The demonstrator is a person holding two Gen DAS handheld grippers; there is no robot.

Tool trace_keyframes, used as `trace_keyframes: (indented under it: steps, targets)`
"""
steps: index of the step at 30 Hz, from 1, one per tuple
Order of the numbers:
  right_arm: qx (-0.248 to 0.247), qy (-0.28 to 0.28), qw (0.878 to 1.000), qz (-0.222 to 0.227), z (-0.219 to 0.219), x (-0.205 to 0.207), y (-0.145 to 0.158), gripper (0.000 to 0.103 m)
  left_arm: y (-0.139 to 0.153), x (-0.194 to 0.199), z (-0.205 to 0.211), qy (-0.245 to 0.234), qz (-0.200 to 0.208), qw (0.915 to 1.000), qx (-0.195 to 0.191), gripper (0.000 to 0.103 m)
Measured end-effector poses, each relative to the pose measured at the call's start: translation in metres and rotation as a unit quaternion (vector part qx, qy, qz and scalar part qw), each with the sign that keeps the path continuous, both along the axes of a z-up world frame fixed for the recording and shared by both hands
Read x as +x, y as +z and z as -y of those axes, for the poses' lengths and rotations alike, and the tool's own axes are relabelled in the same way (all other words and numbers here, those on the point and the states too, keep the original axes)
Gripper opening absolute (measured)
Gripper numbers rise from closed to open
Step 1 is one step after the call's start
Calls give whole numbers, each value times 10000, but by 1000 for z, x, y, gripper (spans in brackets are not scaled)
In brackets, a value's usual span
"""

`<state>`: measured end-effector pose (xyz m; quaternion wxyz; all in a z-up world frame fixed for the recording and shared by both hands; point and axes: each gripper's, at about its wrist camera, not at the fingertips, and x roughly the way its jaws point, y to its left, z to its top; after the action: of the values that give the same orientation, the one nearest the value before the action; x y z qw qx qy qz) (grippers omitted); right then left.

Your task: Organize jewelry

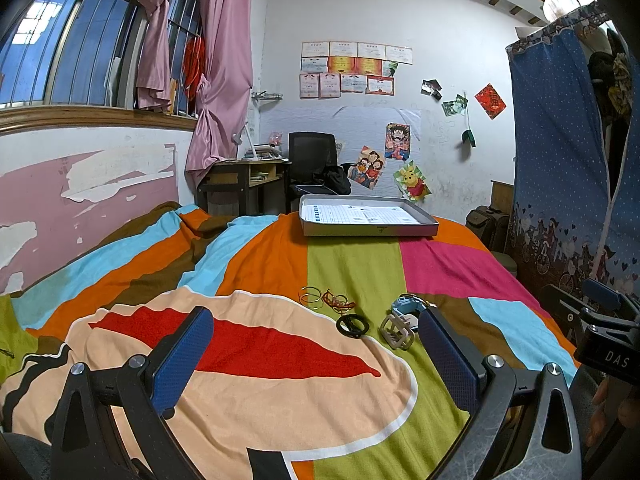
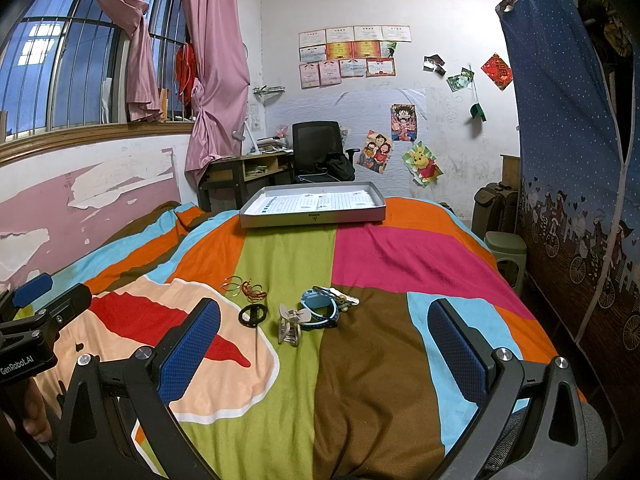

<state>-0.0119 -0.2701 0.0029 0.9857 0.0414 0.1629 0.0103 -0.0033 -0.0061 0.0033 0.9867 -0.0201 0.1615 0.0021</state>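
Small jewelry lies in a loose group on the striped bedspread: thin gold bangles (image 1: 311, 296) (image 2: 233, 283), a red cord bracelet (image 1: 338, 301) (image 2: 253, 291), a black ring-shaped hair tie (image 1: 353, 325) (image 2: 252, 314), a beige claw clip (image 1: 397, 333) (image 2: 291, 325) and a blue watch (image 1: 405, 307) (image 2: 318, 304). A shallow grey tray (image 1: 360, 231) (image 2: 312, 219) lined with printed paper sits farther back on the bed. My left gripper (image 1: 312, 356) is open and empty, short of the items. My right gripper (image 2: 324, 356) is open and empty, near the claw clip.
The bed's right edge drops off beside a blue fabric wardrobe (image 2: 580, 160), a green stool (image 2: 506, 250) and suitcases (image 2: 494, 208). A peeling pink wall (image 1: 80, 200) runs along the left. A desk (image 1: 244, 180) and black chair (image 1: 316, 164) stand behind the bed.
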Motion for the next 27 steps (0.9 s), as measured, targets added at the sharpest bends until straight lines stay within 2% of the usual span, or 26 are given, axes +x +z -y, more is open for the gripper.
trace_keyframes:
  steps: [18, 21, 27]
  targets:
    - [7, -4, 10000, -5, 1, 0, 0, 102, 4, 0, 3, 12, -43, 10000, 23, 103]
    - [4, -14, 10000, -32, 1, 0, 0, 102, 14, -1, -3, -12, -159, 9999, -7, 103]
    - [61, 95, 9998, -191, -2, 6, -2, 102, 8, 17, -11, -66, -406, 9990, -160, 103]
